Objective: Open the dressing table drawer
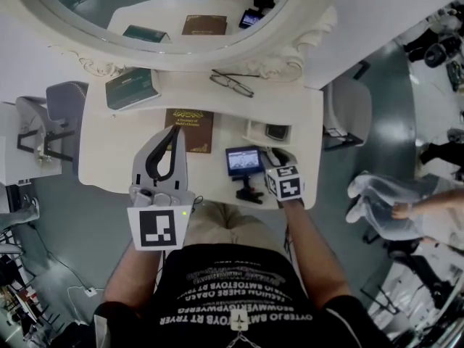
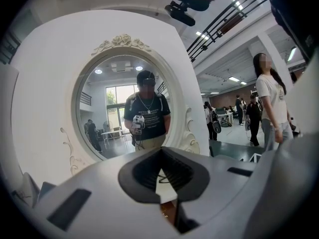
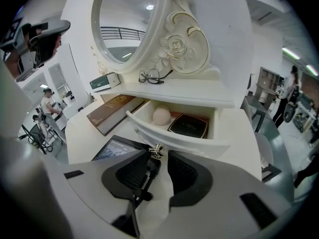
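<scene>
At the small knob (image 3: pixel 156 149), right gripper (image 3: pixel 160 156) sits released; drawer (image 3: pixel 174 137) looks light, free-sliding, pinch knob only. Left gripper (image 2: pixel 161 158) clenched, empty.

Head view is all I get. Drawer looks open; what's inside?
Observer: Right gripper view shows the drawer pulled out, holding a pale round puff beside a dark case.
Operator: Right jaws on the knob?
Observer: No. The right gripper has its jaws apart. The knob sits at their tips, not pinched, and a black stand lies between them.
Operator: Left?
Observer: Left gripper view shows the left gripper with jaws together, empty, facing the mirror.
</scene>
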